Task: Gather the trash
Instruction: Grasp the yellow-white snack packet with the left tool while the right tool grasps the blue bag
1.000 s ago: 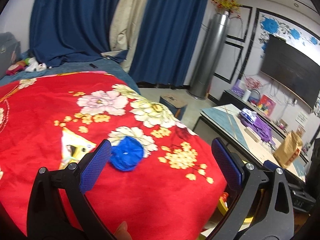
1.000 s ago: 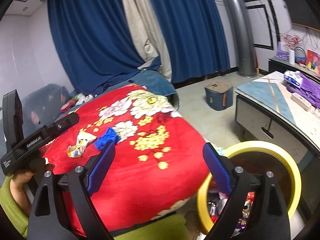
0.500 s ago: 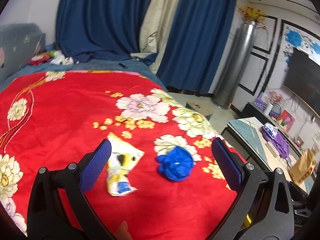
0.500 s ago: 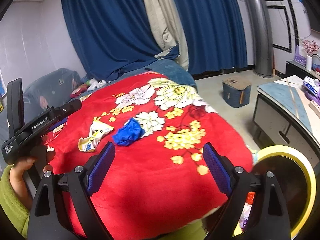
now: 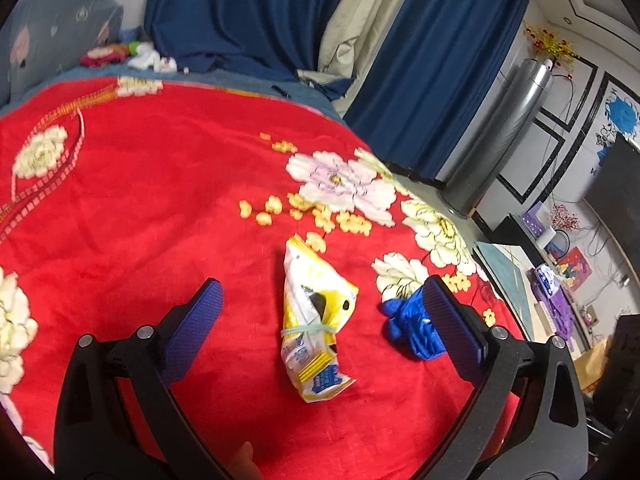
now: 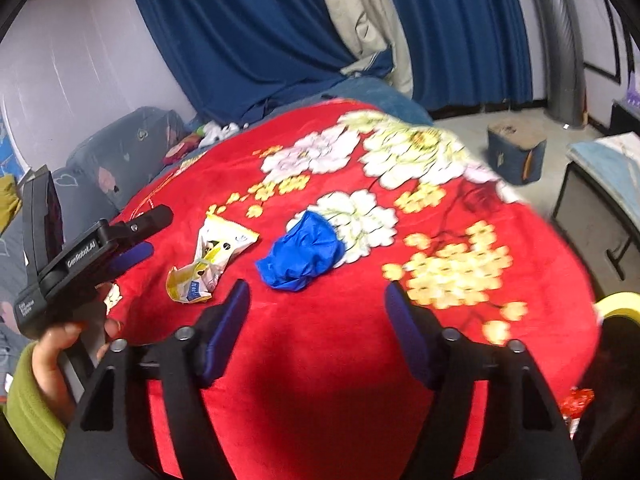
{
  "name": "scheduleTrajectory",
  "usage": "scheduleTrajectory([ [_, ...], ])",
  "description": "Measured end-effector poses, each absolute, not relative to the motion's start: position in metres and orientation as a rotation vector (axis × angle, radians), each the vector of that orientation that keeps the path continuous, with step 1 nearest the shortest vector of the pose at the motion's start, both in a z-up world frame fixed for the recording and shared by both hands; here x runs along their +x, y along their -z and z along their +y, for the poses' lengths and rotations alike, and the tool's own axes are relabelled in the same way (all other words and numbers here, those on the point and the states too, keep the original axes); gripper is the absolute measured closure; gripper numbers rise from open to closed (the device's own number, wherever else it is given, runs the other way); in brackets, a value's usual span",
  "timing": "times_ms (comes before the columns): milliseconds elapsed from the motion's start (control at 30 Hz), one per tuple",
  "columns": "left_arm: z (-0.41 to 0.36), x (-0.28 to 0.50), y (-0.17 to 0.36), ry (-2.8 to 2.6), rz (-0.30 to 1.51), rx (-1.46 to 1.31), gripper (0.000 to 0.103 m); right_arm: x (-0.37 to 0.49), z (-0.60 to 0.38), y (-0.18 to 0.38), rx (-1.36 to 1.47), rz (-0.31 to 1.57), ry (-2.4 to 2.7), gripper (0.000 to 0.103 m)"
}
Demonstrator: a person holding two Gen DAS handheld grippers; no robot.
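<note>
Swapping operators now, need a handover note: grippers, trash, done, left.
Left gripper: open, empty, lined up on the yellow snack wrapper.
Right gripper: empty, jaws closing, nothing between them; blue crumpled bag lies just ahead.
Both pieces lie side by side on the red floral blanket, untouched.
Yellow-rimmed bin sits at the blanket's right edge.
Left: grab both, drop them in the bin.

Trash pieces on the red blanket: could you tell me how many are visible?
2: a yellow snack wrapper mid-blanket, and a crumpled blue bag to its right. Others may lie out of view.
</note>
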State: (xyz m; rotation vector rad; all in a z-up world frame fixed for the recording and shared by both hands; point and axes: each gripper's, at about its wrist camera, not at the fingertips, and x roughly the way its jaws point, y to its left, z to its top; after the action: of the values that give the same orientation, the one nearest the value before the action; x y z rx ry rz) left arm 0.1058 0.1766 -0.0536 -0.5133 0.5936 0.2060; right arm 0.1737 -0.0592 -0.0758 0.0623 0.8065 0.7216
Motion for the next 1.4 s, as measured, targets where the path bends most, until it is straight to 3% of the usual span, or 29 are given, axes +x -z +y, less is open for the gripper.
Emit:
scheduleTrajectory([
  [167,0.18,0.109,0.067,-0.173,0.632,-0.555,0.031,0.188,-0.043,0.09,0.115,0.878,-0.747,0.056],
  [333,0.176,0.115,0.079,-0.145,0.668,-0.575,0.036,0.202,-0.033,0.097,0.175,0.915,-0.756,0.062],
  [500,0.175,0.117,0.087,-0.142,0.698,-0.594,0.036,0.208,-0.028,0.105,0.198,0.946,-0.77,0.089],
  [567,0.175,0.118,0.09,-0.141,0.707,-0.599,0.039,0.207,-0.029,0.108,0.211,0.956,-0.772,0.092],
  [700,0.174,0.12,0.095,-0.137,0.726,-0.604,0.044,0.199,-0.034,0.109,0.205,0.94,-0.775,0.095],
  [900,0.17,0.122,0.098,-0.139,0.756,-0.592,0.073,0.185,-0.046,0.102,0.193,0.895,-0.772,0.096],
  [1400,0.147,0.119,0.08,-0.024,0.692,-0.552,0.079,0.161,-0.076,0.08,0.17,0.815,-0.749,0.098],
])
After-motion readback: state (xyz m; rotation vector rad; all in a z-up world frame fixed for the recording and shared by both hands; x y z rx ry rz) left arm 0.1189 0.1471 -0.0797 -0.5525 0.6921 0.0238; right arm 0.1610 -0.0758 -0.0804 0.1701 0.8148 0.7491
